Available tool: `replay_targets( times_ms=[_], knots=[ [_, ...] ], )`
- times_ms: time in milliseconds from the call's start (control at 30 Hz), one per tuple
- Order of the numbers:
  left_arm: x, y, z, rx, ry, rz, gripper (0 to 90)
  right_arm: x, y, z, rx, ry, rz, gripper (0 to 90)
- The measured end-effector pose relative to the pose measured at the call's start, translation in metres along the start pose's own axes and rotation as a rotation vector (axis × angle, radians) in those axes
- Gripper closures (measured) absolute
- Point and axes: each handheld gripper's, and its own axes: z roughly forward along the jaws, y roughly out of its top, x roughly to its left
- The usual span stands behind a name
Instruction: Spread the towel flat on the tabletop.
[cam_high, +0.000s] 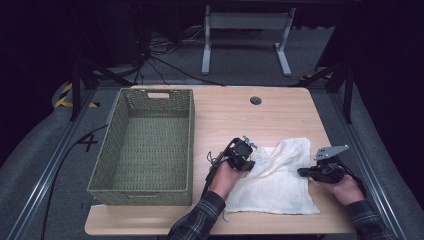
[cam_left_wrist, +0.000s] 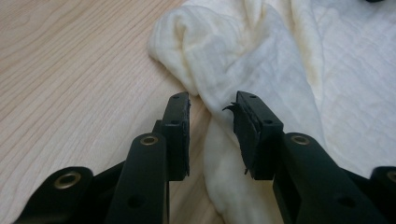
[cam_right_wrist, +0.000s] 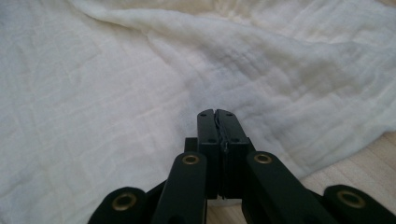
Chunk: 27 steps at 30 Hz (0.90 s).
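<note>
Nearest the camera in the high view: two plaid sleeves (cam_high: 200, 220) coming up from the bottom edge, one on each side of the white cloth (cam_high: 275, 180). Cloth itself spread out flat-ish and rumpled on the wooden table (cam_high: 230, 115), towards the near right corner, well apart from everything else up there. Left gripper (cam_high: 250, 162) parked at the cloth's left edge, jaws partly open with a clear gap. In the left gripper view, left gripper (cam_left_wrist: 212, 112) straddling a bunched, rolled-up fold of the cloth (cam_left_wrist: 233, 60), fabric running right between the pads (cam_left_wrist: 180, 130) but not squeezed by them, so nothing actually gripped, just loose cloth in the gap. Bare wood (cam_left_wrist: 70, 70) off to the left of that fold. Right gripper (cam_high: 301, 172) sitting at the cloth's right edge, grey three-cornered plate (cam_high: 330, 151) on top, tips pointing in towards the fabric. In the right gripper view, right gripper (cam_right_wrist: 217, 113) fully closed, pads (cam_right_wrist: 226, 133) pressed flat against each other, hovering over or resting on the cloth (cam_right_wrist: 140, 93); can't honestly tell whether any thin bit of fabric is pinched in there, looks like none. Sliver of table (cam_right_wrist: 355, 158) just past the cloth's edge at lower right. Further back and well left of the cloth: a green woven basket (cam_high: 115, 130), long side running away from the camera. Beyond the cloth, near the table's far edge, a small round dark hole (cam_high: 256, 100). Past all that, dark floor with cables (cam_high: 165, 65) and a grey metal table frame (cam_high: 245, 35).
</note>
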Motion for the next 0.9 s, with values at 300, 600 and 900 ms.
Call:
replay_targets(
  times_ms=[300, 600, 900],
  knots=[
    [-0.002, -0.001, 0.003, 0.027, 0.023, 0.033, 87.4, 0.0, 0.0, 0.0, -0.002, 0.002, 0.0, 89.3],
    [-0.021, 0.006, -0.024, -0.06, 0.059, 0.087, 87.6, -0.001, 0.0, 0.0, -0.001, 0.004, -0.002, 89.4],
    [-0.089, 0.013, -0.011, -0.017, -0.065, 0.284, 87.1, 0.0, 0.0, 0.0, 0.0, 0.002, 0.0, 89.4]
  ],
)
